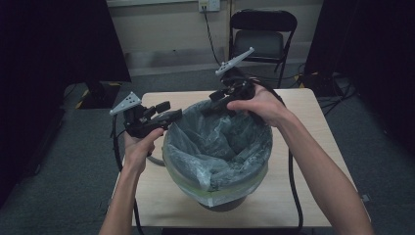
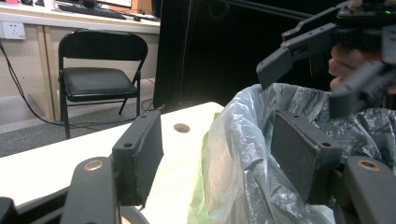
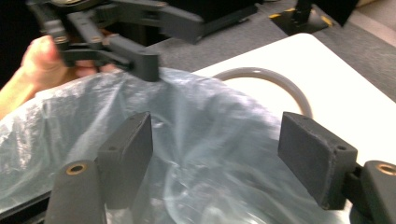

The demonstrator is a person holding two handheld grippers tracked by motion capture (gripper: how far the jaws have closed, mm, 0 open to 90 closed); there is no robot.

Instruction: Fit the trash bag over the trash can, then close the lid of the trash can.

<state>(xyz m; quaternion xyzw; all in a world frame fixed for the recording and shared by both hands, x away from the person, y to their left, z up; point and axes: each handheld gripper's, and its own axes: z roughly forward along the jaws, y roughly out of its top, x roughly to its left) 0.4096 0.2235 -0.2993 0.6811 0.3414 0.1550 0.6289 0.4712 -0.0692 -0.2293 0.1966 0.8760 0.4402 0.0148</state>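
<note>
Bag (image 1: 215, 147) — crinkly translucent plastic, lining round bin (image 1: 222, 203).

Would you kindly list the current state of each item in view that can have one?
Translucent grey plastic bin liner: spread open, folded over the rim.
Dark round waste bin: upright, lined.
Left gripper: open, straddling the liner's edge.
Right gripper: open above the liner.
Black folding chair: unfolded, unoccupied.

We hold our left gripper (image 1: 171, 116) level at the table's left side, jaws apart, arm reaching up from the near edge. Our right gripper (image 1: 215, 102) sits toward the far edge, jaws spread wide, forearm stretched diagonally across from the near right corner.
</note>
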